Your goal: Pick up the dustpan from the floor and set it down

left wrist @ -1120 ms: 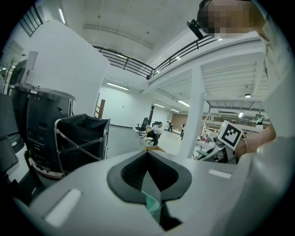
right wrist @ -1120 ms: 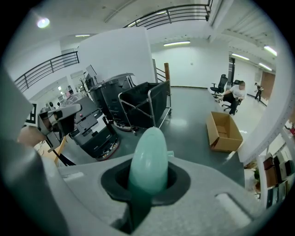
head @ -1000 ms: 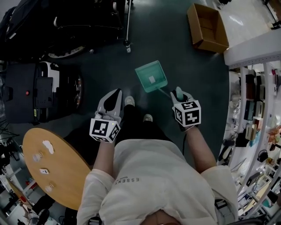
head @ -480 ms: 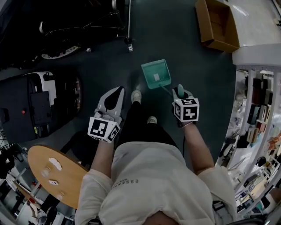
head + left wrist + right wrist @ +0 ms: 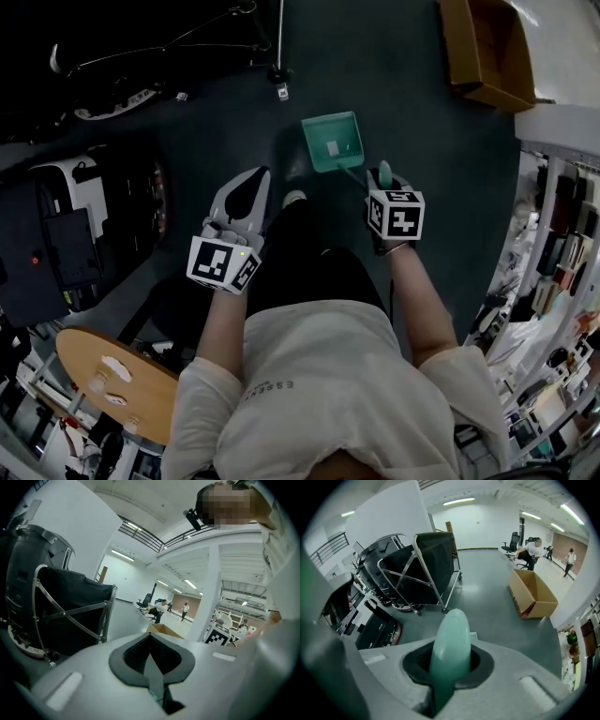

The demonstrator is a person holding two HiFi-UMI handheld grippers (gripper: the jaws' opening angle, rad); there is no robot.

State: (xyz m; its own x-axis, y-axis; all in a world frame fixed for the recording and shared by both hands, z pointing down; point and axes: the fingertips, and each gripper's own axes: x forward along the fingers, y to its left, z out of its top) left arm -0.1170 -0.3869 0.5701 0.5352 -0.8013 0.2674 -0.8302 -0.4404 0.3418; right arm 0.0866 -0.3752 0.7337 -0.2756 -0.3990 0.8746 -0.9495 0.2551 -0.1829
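The right claw (image 5: 382, 178) is clamped on the pale green handle (image 5: 450, 639) of the dustpan (image 5: 333, 142). The handle's rounded end sticks up between the two jaws in the right gripper view, and the dark pads close against it on both sides. In the head view the dustpan's square green pan lies just beyond that claw, far of the person's shoe (image 5: 293, 198), over the dark floor (image 5: 403, 94). A small pale label sits on the pan's middle and a shadow lies on the floor to its left. Whether the pan touches the floor cannot be told from above. The left claw (image 5: 246, 192) is held to the left of the person's legs, well apart from the dustpan, with its jaws together and nothing between them. An open cardboard box (image 5: 487, 47) stands on the floor at the far right. A black cart on a folding metal frame (image 5: 426, 569) stands at the far left.
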